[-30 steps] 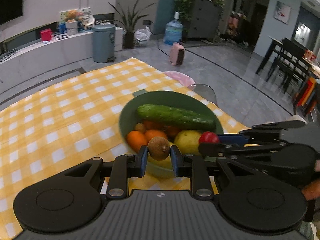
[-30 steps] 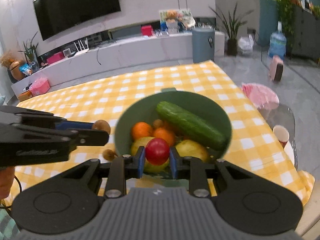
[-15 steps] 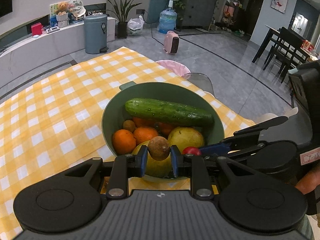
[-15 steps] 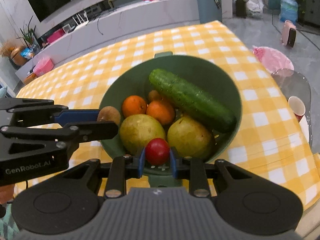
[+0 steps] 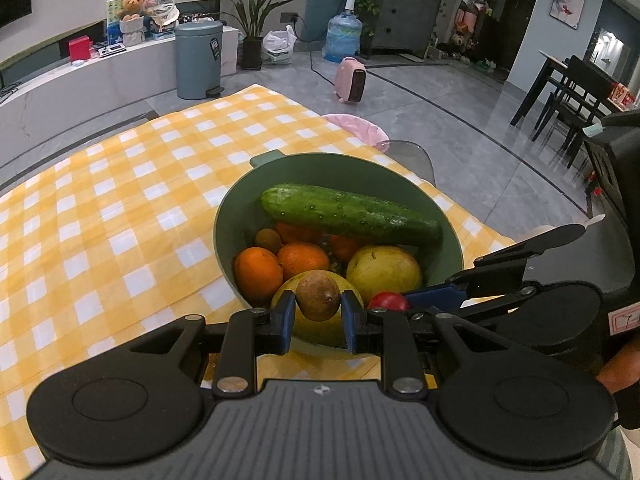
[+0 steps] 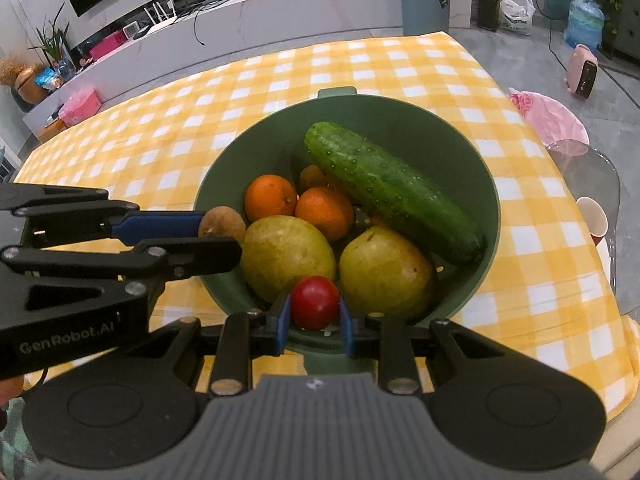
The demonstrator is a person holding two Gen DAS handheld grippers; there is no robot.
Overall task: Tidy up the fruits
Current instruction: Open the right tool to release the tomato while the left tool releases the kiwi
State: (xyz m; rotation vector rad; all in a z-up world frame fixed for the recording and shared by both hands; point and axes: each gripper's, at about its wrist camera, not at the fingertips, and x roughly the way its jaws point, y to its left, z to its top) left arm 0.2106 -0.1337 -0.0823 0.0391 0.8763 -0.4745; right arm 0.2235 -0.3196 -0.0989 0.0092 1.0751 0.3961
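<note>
Both loads had been carried down over the round green plastic bowl (image 6: 490, 184): small brown kiwi (image 5: 318, 295) pinched by left fingers (image 5: 286, 316), red cherry tomato (image 6: 314, 302) by right fingers (image 6: 282, 322), at six o'clock; release judged near.

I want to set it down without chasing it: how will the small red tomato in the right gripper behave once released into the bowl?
The tomato is round and glossy, so it will probably roll until something stops it. Held by the right gripper above the pears, it would likely settle into the gap between them. Its thin skin looks bruisable; a low, gentle release seems wise.
</note>
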